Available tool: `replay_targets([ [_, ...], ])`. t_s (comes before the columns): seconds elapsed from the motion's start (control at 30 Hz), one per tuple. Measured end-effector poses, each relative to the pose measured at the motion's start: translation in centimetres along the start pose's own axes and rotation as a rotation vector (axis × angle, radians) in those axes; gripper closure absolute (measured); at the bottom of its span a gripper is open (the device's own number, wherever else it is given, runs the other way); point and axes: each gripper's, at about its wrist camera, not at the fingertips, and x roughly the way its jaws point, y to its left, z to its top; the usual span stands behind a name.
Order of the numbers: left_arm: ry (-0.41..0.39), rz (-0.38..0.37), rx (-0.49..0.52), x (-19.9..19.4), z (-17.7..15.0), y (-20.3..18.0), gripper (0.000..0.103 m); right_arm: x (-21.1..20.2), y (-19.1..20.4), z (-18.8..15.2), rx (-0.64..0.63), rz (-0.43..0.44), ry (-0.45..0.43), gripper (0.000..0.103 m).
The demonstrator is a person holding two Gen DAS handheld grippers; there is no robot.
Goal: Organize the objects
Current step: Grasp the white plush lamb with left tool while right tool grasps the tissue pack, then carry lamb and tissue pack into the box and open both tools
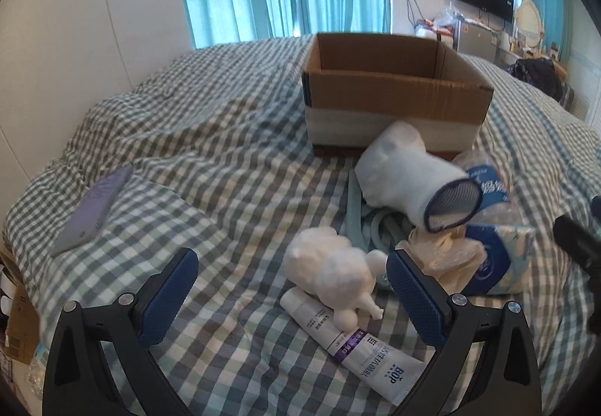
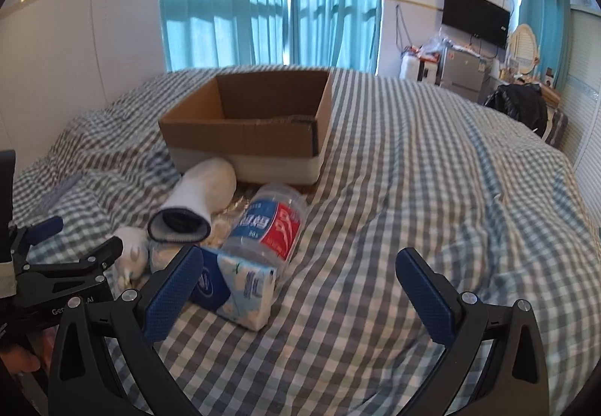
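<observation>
An open cardboard box [image 1: 394, 93] stands on the checked bed; it also shows in the right wrist view [image 2: 248, 130]. In front of it lie a rolled white sock [image 1: 409, 175] [image 2: 199, 198], a plastic water bottle [image 2: 266, 224] [image 1: 488, 183], a tissue pack [image 2: 240, 288] [image 1: 499, 258], a white plush toy [image 1: 330, 273] [image 2: 131, 254] and a white tube [image 1: 353, 344]. My left gripper [image 1: 291, 297] is open, its fingers either side of the plush toy and tube. My right gripper [image 2: 300, 292] is open and empty, with its left finger [image 2: 172, 292] beside the tissue pack.
A lilac phone [image 1: 94, 205] lies on the bed at the left. A pale strap or cord [image 1: 375, 224] lies under the sock. The wall [image 1: 75, 40] borders the bed's left side. Bare checked bedding [image 2: 450, 190] spreads to the right. A TV [image 2: 475, 20] and clutter stand far right.
</observation>
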Motion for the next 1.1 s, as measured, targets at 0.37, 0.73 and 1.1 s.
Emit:
replay_targets([
  [0.37, 0.039, -0.044, 0.072, 2.9, -0.4, -1.2, 0.001, 5.8, 1.8, -2.1, -0.015, 0.115, 0.169, 0.024],
  [0.73, 0.074, -0.153, 0.058, 4.5, -0.6, -1.0, 0.037, 5.5, 2.4, -2.2, -0.026, 0.191, 0.18, 0.064],
  [1.1, 0.02, -0.121, 0.031, 1.5, -0.3, 0.1, 0.037, 1.9, 2.9, -1.4, -0.074, 0.162, 0.116, 0.08],
])
